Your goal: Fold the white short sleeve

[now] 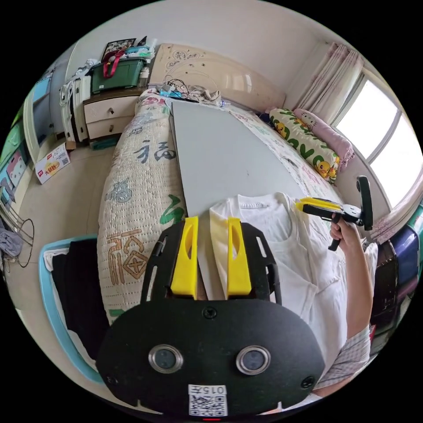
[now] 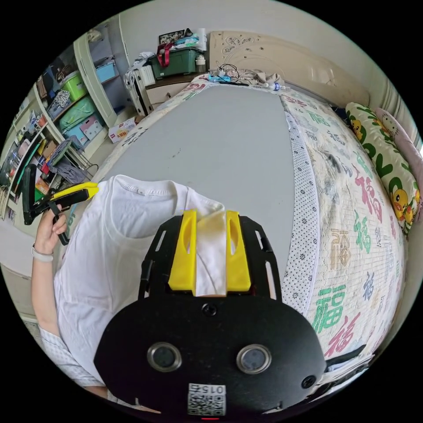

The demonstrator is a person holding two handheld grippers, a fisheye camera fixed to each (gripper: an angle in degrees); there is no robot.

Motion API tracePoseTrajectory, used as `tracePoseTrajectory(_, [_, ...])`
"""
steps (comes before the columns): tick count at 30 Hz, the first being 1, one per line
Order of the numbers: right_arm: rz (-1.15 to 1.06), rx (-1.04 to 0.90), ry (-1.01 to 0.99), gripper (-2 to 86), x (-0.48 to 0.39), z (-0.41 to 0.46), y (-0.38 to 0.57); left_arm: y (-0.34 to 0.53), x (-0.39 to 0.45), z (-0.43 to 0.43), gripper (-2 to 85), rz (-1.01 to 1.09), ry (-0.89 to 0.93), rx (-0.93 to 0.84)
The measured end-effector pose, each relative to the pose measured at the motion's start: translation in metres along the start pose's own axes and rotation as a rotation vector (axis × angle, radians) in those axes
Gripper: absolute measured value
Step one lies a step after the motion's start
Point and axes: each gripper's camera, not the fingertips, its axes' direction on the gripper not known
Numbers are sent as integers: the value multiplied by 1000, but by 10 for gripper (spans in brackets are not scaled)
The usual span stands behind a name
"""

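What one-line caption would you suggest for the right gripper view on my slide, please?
Two handheld grippers lift a white T-shirt by its shoulders above a grey board on the bed.

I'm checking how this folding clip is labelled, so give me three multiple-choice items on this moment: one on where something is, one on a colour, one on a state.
1. Where does the grey board lie?
A. On the quilt-covered bed
B. On the floor
C. Against the window

2. What colour are the fingers of the left claw?
A. Red
B. Yellow
C. Blue

3. What is the state of the white short sleeve shirt?
A. Folded into a neat stack on the board
B. Hanging in a wardrobe
C. Held up at its shoulders by both claws

Answers:
1. A: the patterned quilt shows along the board's sides.
2. B: both fingers show yellow against the black mount.
3. C: the left claw meets one shoulder in the right gripper view, white cloth sits between the fingers of the right claw, and the shirt drapes in front of the person.
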Motion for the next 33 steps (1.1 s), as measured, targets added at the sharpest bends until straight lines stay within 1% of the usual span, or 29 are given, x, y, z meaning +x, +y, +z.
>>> tracePoseTrajectory(1, [6, 7, 13, 84, 3, 3, 3, -1, 2, 3, 75, 7, 0, -18])
tracePoseTrajectory(3, [12, 9, 16, 60, 16, 19, 13, -1, 9, -2, 45, -8, -55, 0])
tracePoseTrajectory(5, [9, 32, 31, 45, 24, 26, 26, -3, 17, -9, 27, 10, -59, 4])
tracePoseTrajectory(7, [-7, 81, 38, 37, 32, 25, 44, -1, 31, -28, 18, 45, -83, 53])
tracePoseTrajectory(10, [-54, 177, 42, 32, 47, 4, 84, 6, 60, -81, 11, 114, -87, 153])
tracePoseTrajectory(12, [-115, 263, 42, 30, 60, -23, 132, 22, 89, -137, 9, 184, -65, 248])
tracePoseTrajectory(14, [-156, 322, 27, 30, 70, -48, 180, 41, 115, -182, 8, 246, -55, 296])
tracePoseTrajectory(16, [-205, 374, 0, 29, 78, -74, 239, 70, 145, -227, 8, 327, -34, 323])
tracePoseTrajectory(18, [-290, 437, -37, 28, 86, -104, 335, 128, 190, -286, 8, 470, 1, 349])
tracePoseTrajectory(19, [-311, 449, -48, 28, 88, -110, 361, 147, 201, -299, 8, 507, 9, 355])
tracePoseTrajectory(21, [-384, 476, -117, 28, 99, -122, 470, 230, 241, -344, 8, 640, 53, 368])
tracePoseTrajectory(22, [-400, 475, -143, 28, 102, -121, 496, 252, 249, -351, 8, 668, 68, 367])
tracePoseTrajectory(23, [-432, 459, -193, 29, 108, -114, 548, 297, 262, -361, 7, 704, 101, 362])
tracePoseTrajectory(24, [-465, 439, -239, 30, 114, -101, 596, 339, 272, -364, 7, 735, 135, 339])
tracePoseTrajectory(26, [-502, 375, -290, 32, 121, -70, 656, 391, 286, -359, 7, 783, 155, 267])
tracePoseTrajectory(27, [-514, 317, -304, 34, 126, -44, 686, 418, 294, -352, 7, 815, 121, 207])
tracePoseTrajectory(28, [-518, 297, -308, 34, 129, -33, 699, 429, 298, -349, 7, 823, 88, 183])
tracePoseTrajectory(29, [-517, 271, -307, 35, 136, -12, 719, 446, 305, -348, 7, 825, 13, 154])
tracePoseTrajectory(30, [-502, 263, -300, 34, 145, 5, 734, 458, 310, -352, 6, 824, -54, 155])
tracePoseTrajectory(32, [-469, 273, -294, 34, 161, 22, 750, 470, 313, -369, 4, 826, -111, 184])
tracePoseTrajectory(33, [-444, 277, -280, 36, 172, 31, 756, 471, 313, -379, 3, 826, -128, 170])
